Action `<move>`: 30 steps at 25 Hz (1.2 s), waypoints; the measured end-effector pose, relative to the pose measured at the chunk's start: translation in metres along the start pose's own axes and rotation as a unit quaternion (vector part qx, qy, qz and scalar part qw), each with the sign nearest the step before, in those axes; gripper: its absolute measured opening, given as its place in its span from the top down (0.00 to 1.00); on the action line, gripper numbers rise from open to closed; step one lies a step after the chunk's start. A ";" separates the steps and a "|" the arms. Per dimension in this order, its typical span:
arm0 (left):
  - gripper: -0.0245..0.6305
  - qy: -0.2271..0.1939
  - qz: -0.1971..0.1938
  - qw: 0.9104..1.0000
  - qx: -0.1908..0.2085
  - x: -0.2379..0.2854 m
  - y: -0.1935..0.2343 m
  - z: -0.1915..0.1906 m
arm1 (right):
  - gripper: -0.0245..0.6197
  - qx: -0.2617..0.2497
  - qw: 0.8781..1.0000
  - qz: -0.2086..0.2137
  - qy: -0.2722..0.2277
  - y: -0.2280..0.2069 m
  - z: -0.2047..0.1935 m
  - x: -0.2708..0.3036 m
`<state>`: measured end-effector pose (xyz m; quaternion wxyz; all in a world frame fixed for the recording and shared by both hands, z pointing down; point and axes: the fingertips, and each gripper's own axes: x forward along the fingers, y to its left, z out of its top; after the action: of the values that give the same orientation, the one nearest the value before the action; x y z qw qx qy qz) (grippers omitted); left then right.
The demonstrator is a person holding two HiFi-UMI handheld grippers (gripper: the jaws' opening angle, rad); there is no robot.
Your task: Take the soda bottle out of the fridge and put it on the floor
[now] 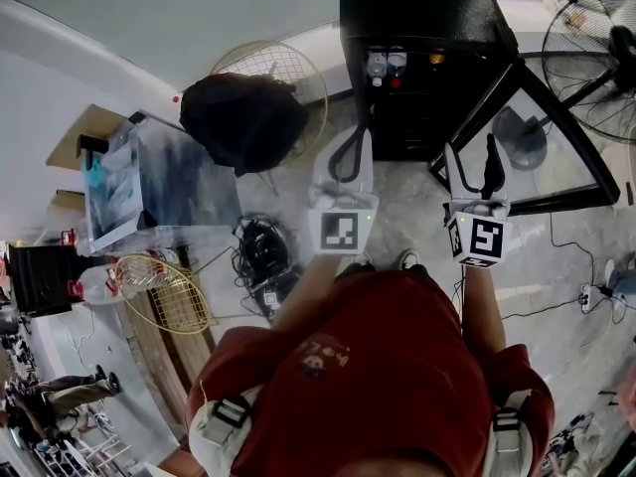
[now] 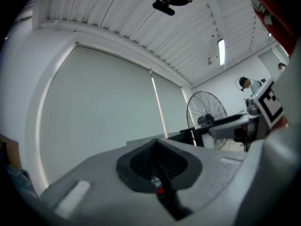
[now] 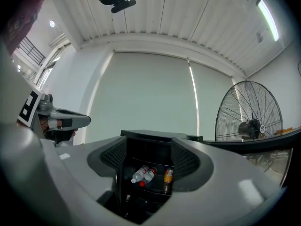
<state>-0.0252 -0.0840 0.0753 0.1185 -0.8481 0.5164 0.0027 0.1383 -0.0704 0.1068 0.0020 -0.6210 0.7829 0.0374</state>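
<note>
Ahead of the left gripper (image 1: 356, 142) stood the open fridge (image 1: 417, 8). The left fingers were pressed almost together and held nothing; through the slit between them we could see only the soda bottle (image 2: 155, 182) and its red cap. So the bottle lay nearly dead ahead of those fingertips, a little to their right and well beyond them, on an upper shelf. It rested on its side, its long axis running front to back and its cap toward us. A clear bottle (image 3: 138, 174) touched it on the left and an orange can (image 3: 168, 175) stood just to its right.

The right gripper (image 1: 471, 152) hovered further right, near the swung-open door (image 1: 581, 147), with its fingers spread wide and empty. From them the bottle lay ahead and to the left.

We judged the left gripper the nearer and better lined up – but it would need to open first, then close across the bottle's width, not along it. The floor (image 1: 397, 202) below both grippers was bare.
</note>
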 end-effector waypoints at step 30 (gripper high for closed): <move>0.96 -0.004 -0.021 1.000 -0.010 -0.011 -0.022 0.002 | 0.96 0.021 1.000 0.000 -0.002 -0.002 0.006 -0.014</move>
<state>-0.0107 -0.0645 0.0790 0.1122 -0.8600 0.4977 0.0083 0.1436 -0.0569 0.1013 0.0166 -0.6211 0.7832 0.0223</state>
